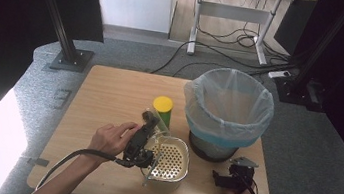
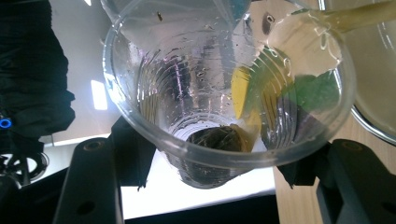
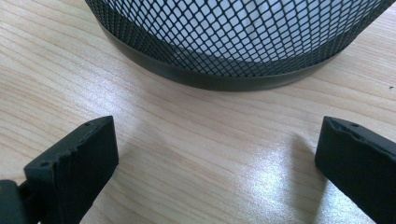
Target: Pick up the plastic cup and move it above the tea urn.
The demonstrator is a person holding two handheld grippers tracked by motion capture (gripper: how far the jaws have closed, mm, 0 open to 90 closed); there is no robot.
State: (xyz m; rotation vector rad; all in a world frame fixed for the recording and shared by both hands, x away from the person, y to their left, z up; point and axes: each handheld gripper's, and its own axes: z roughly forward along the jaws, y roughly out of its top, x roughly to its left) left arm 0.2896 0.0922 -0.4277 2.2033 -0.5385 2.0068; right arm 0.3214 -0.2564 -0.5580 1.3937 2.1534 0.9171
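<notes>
Cup [image 2: 224, 116] clamped in left gripper [image 1: 148, 124], tipped over strainer [image 1: 170, 161] rim

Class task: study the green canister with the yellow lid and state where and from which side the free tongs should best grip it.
Probably the green canister by its round side wall below the lid, approached level from the near right: it stands upright, and the clear cup crowds its left.
</notes>
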